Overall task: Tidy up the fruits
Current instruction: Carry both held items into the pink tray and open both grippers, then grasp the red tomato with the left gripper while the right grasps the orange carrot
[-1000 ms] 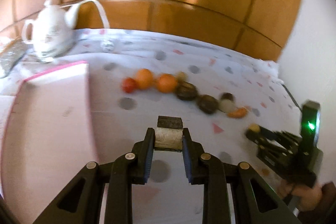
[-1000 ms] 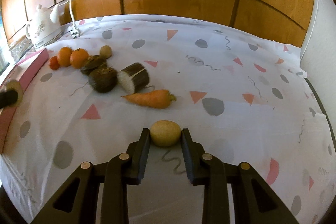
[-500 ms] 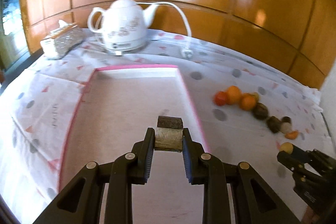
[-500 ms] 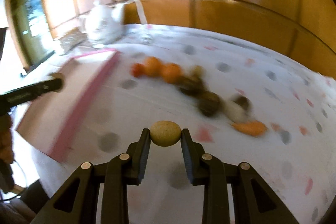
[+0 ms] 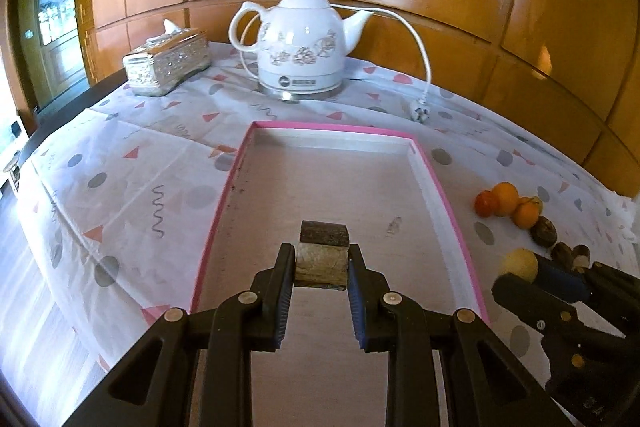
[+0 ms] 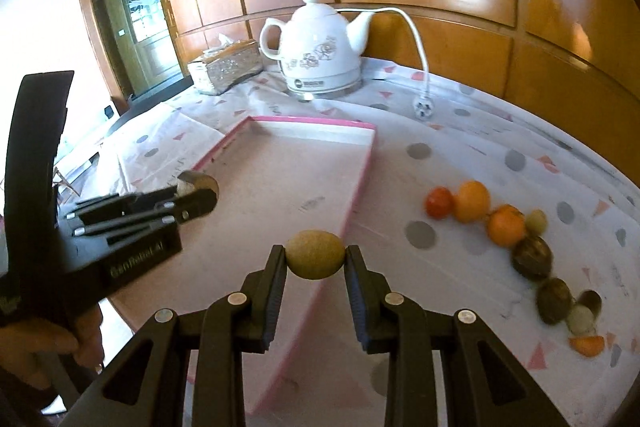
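Note:
My left gripper [image 5: 321, 269] is shut on a cut dark-skinned, pale-fleshed fruit piece [image 5: 322, 257] and holds it over the pink-rimmed tray [image 5: 320, 127]. It also shows in the right wrist view [image 6: 192, 193]. My right gripper [image 6: 315, 261] is shut on a round yellow-green fruit [image 6: 315, 254] above the tray's right rim [image 6: 357, 187]; it also shows in the left wrist view [image 5: 520, 275]. A row of fruits lies on the cloth to the right: a red one [image 6: 439, 202], oranges [image 6: 474, 201], dark ones [image 6: 532, 257].
A white electric kettle [image 5: 298, 47] with cord and plug [image 5: 418, 111] stands behind the tray. A silver tissue box [image 5: 166, 61] sits at the back left. The table's left edge drops off near a doorway [image 6: 132, 27]. A carrot piece [image 6: 586, 345] ends the fruit row.
Both grippers have swung left with their fruits, from over the cloth to over the tray. The kettle and tissue box now sit straight ahead.

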`<act>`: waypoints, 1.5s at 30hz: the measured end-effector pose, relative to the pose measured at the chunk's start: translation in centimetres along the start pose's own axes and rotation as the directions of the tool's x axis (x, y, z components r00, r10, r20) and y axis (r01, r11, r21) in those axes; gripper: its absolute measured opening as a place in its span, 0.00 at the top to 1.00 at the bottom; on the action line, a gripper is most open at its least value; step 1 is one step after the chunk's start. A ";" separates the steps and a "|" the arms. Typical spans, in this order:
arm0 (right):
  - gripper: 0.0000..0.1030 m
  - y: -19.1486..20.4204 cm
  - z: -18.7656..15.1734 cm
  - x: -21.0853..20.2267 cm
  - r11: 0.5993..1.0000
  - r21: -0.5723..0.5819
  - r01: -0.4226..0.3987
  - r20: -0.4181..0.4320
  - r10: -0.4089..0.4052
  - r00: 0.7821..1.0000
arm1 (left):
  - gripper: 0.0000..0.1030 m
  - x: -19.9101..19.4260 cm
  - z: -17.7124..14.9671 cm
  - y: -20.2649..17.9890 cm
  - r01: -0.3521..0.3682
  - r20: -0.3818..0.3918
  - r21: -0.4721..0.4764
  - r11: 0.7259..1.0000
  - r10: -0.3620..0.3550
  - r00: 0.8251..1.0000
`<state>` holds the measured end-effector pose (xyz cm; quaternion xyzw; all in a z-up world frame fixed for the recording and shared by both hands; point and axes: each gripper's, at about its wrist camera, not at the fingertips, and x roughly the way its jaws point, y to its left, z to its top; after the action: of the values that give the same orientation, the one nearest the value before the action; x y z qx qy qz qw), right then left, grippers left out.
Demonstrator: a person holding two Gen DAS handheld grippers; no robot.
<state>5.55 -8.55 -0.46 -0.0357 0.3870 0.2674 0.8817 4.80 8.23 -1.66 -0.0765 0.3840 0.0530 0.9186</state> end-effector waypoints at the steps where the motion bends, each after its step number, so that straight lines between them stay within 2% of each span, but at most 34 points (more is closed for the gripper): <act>1: 0.71 0.3 0.3 0.2 1.000 0.002 -0.001 0.001 0.001 1.000 | 0.75 0.0 0.0 0.2 -0.003 0.000 -0.006 1.000 0.003 1.000; 7: 0.71 1.1 1.1 1.0 1.000 0.025 -0.006 -0.004 0.006 1.000 | 0.75 0.1 -0.1 1.3 -0.014 -0.003 -0.034 0.999 0.014 1.000; 9: 0.71 1.2 1.2 1.3 0.999 0.039 -0.005 -0.006 0.005 1.000 | 0.68 0.1 -0.1 1.6 -0.015 0.001 -0.050 0.999 0.015 1.000; 11: 0.71 1.4 1.3 1.7 0.998 0.053 -0.019 -0.009 0.020 1.000 | 0.54 -0.2 0.0 1.8 -0.019 0.011 -0.058 0.998 0.019 1.000; 12: 0.70 1.4 1.4 1.9 0.998 0.057 -0.019 -0.011 0.020 1.000 | 0.52 -0.3 0.0 1.8 -0.021 0.020 -0.061 0.998 0.022 1.000; 20: 0.69 1.4 0.8 2.0 0.996 0.094 -0.003 -0.003 0.003 1.000 | 0.43 -1.4 0.1 1.8 -0.028 0.058 -0.078 0.997 0.033 0.998; 28: 0.69 -0.1 -0.2 0.2 0.988 0.147 0.051 0.033 -0.057 0.998 | 0.42 -2.1 -0.2 0.2 -0.016 0.068 -0.038 0.999 0.019 0.997; 37: 0.69 -3.6 -1.9 -1.8 0.962 0.246 0.114 0.059 -0.132 0.989 | 0.40 -2.5 -0.8 -2.3 0.028 0.061 0.018 0.999 -0.029 0.998; 45: 0.69 -9.3 -5.2 -4.3 0.902 0.368 0.227 0.029 -0.255 0.967 | 0.40 -2.8 -1.2 -5.3 0.104 0.049 0.090 0.990 -0.109 0.993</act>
<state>4.36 -19.78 -2.42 0.0898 0.3883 0.0818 0.9135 2.84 2.66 0.05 -0.0552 0.3566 -0.0109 0.9325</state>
